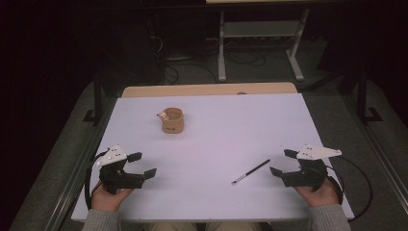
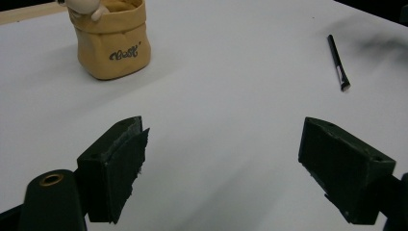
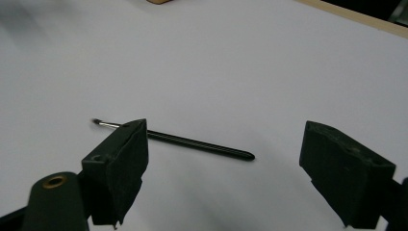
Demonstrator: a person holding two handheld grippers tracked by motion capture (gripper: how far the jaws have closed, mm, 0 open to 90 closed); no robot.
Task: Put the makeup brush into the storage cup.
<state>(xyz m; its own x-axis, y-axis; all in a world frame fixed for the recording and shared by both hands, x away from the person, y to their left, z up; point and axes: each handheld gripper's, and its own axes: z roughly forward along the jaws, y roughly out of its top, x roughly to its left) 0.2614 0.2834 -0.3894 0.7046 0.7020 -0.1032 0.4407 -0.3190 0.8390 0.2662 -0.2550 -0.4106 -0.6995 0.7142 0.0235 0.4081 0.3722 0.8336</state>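
While both jaws gape wide | right gripper (image 3: 223, 144) jaw hides part of brush (image 3: 192, 142)

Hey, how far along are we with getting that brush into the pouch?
Nothing looks done yet. The brush lies flat on the table, apart from the tan pouch. Both tongs are open and hold nothing: the right tongs sit beside the brush, the left tongs rest near the table's front edge. Left to do, probably: grasp the brush, carry it over, drop it in.

The left gripper (image 2: 221, 159) is seen with jaws spread wide, nothing between them. A tan pouch (image 2: 111, 45) and a black brush (image 2: 338, 62) are seen on the white table (image 2: 231, 86) beyond.
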